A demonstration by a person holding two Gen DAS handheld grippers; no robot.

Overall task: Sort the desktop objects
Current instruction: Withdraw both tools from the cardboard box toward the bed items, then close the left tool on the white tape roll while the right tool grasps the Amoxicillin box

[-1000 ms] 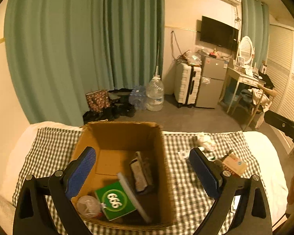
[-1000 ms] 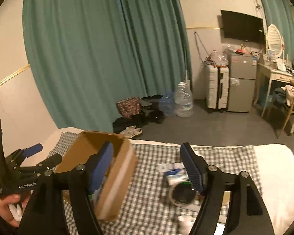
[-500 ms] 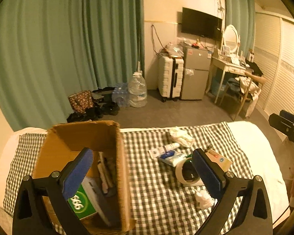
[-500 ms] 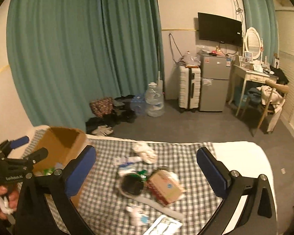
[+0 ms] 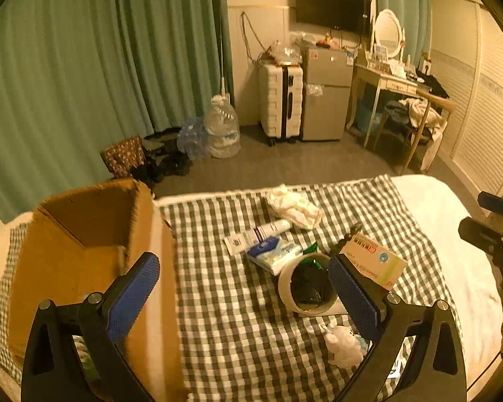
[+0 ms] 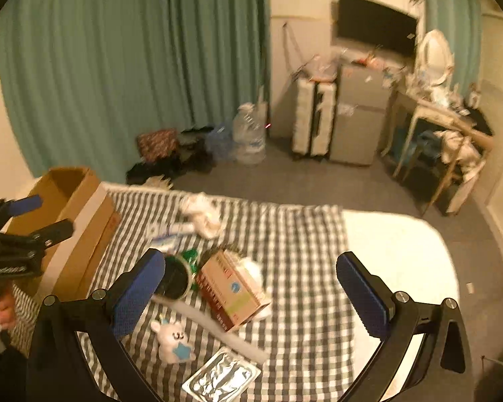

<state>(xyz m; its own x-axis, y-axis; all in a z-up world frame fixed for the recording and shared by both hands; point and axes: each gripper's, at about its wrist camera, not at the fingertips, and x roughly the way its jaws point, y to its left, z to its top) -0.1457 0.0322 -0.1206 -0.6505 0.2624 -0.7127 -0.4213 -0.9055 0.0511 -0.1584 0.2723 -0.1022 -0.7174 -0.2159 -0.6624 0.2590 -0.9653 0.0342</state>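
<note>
The right gripper (image 6: 251, 288) stands spread as wide as it goes, its jaws having just been opening, with nothing clamped; its ribbed blue pads frame the red-and-green carton (image 6: 233, 289) from above. The left gripper (image 5: 243, 296) also gapes empty, one pad over the cardboard box (image 5: 84, 251), the other over the tape roll (image 5: 310, 284).

Taking the tape roll as the landmark: the carton touches its right side, a soft blue-and-white tissue pack (image 5: 274, 251) and a white tube (image 5: 268, 229) lie just beyond it, and crumpled white tissue (image 5: 293, 206) lies farther back. A small plush rabbit (image 6: 172, 340) and a shiny foil blister sheet (image 6: 223, 377) sit nearer the camera. The box stands well to the left, open-topped, its torn corrugated rim upright. Bare checked cloth (image 5: 218, 318) lies between box and roll; to the right, the cloth ends at plain white bedding (image 6: 402, 251).
</note>
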